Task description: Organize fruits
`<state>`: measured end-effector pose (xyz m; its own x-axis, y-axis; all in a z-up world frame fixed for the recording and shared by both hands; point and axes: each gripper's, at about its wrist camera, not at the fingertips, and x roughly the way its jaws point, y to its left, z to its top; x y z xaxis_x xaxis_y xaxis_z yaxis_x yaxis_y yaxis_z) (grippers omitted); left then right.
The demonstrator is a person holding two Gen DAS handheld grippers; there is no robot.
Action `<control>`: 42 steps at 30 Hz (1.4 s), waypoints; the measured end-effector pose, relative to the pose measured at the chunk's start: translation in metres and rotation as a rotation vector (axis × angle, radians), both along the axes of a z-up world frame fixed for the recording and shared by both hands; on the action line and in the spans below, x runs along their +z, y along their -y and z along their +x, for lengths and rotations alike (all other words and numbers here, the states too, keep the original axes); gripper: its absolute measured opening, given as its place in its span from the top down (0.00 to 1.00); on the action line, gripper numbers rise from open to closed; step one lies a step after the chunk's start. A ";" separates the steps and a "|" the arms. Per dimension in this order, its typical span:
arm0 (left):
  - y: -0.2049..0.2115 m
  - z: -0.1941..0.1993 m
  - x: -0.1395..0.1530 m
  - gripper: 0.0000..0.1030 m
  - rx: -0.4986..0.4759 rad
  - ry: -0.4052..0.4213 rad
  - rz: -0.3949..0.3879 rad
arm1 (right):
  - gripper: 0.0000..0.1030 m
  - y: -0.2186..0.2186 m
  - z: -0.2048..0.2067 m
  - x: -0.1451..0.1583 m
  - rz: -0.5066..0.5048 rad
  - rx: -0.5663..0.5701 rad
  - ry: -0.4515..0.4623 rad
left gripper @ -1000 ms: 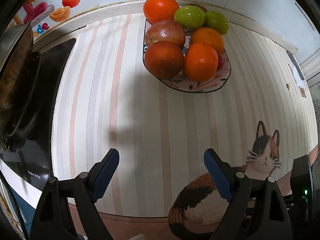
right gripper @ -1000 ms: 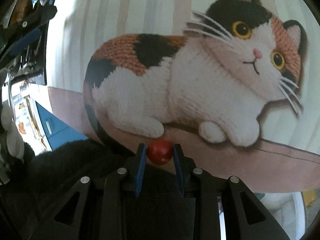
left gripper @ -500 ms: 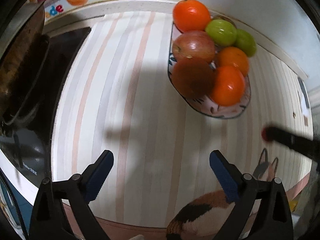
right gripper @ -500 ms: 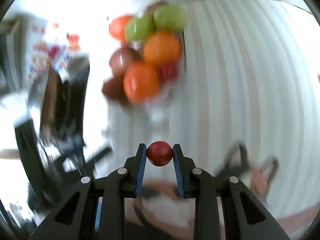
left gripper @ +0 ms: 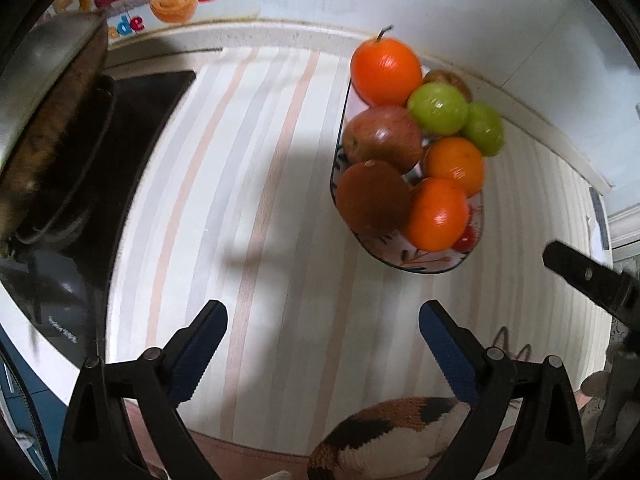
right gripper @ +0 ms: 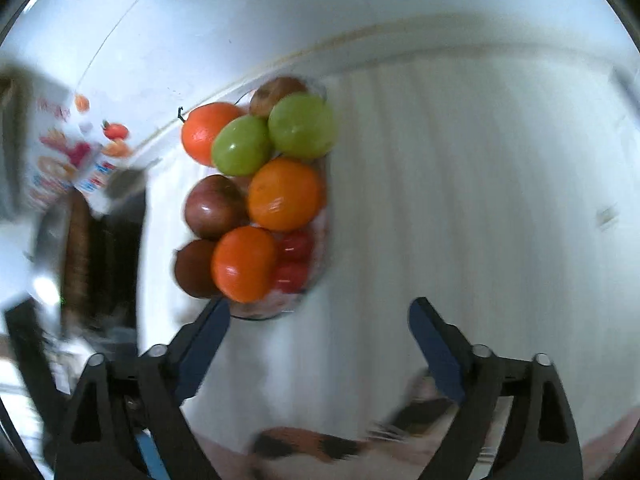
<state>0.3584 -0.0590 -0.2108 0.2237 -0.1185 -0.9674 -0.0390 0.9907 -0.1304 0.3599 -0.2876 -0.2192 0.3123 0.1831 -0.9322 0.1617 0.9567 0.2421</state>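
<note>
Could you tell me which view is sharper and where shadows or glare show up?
Left wrist view: fairly sharp, fisheye-bent, a dark shadow across the striped mat, glints on the oranges. Right wrist view: motion-blurred throughout, washed-out mat, the fruit plate smeared, highlights on the green fruits.

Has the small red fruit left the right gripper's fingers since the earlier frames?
Yes. The right gripper has just been opening and is empty; two small red fruits lie at the plate's near end, beside the oranges.

White wall [left gripper: 460,4], striped cat-print mat [left gripper: 280,240], perhaps a dark stovetop [left gripper: 132,128]
</note>
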 end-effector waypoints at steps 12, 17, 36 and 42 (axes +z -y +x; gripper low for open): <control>-0.014 -0.050 0.098 0.05 -0.029 0.184 0.051 | 0.05 -0.019 -0.076 0.100 -0.179 0.014 0.176; -0.023 -0.083 0.139 0.05 -0.057 0.273 0.048 | 0.05 -0.033 -0.120 0.144 -0.182 -0.017 0.245; -0.050 -0.236 0.255 0.05 -0.125 0.496 0.045 | 0.03 -0.097 -0.316 0.277 -0.238 -0.085 0.453; -0.042 -0.256 0.263 0.05 -0.121 0.513 0.052 | 0.03 -0.088 -0.344 0.285 -0.227 -0.085 0.460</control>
